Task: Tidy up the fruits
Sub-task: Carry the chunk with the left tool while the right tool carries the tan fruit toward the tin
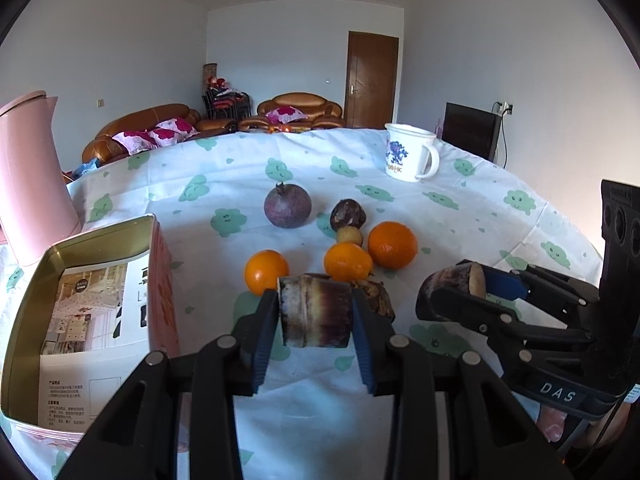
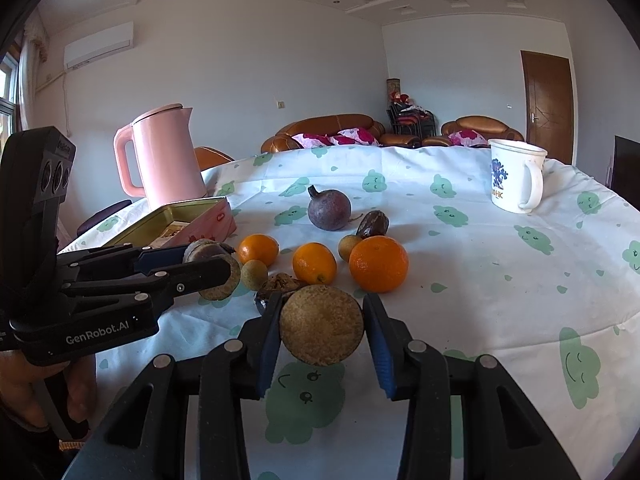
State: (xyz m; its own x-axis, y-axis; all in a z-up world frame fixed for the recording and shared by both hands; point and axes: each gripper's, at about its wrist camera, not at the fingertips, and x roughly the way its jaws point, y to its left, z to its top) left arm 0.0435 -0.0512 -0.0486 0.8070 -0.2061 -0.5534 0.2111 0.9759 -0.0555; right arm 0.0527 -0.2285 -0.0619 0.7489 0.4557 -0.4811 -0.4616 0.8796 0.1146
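My left gripper (image 1: 316, 312) is shut on a sugarcane piece (image 1: 316, 310), held above the cloth; it also shows in the right wrist view (image 2: 212, 270). My right gripper (image 2: 322, 326) is shut on a second sugarcane piece (image 2: 321, 325), cut end toward the camera; it also shows in the left wrist view (image 1: 452, 284). On the table lie three oranges (image 1: 392, 245) (image 1: 347, 261) (image 1: 266, 271), a purple pomegranate (image 1: 287, 205), a dark brown fruit (image 1: 347, 214), a small longan (image 1: 349, 236) and another dark piece (image 1: 378, 298) behind the left fingers.
An open gold tin box (image 1: 24, 336) with leaflets inside stands at the left. A pink kettle (image 1: 30, 176) is behind it. A white mug (image 1: 408, 152) stands far right. The round table has a white cloth with green prints (image 1: 480, 216).
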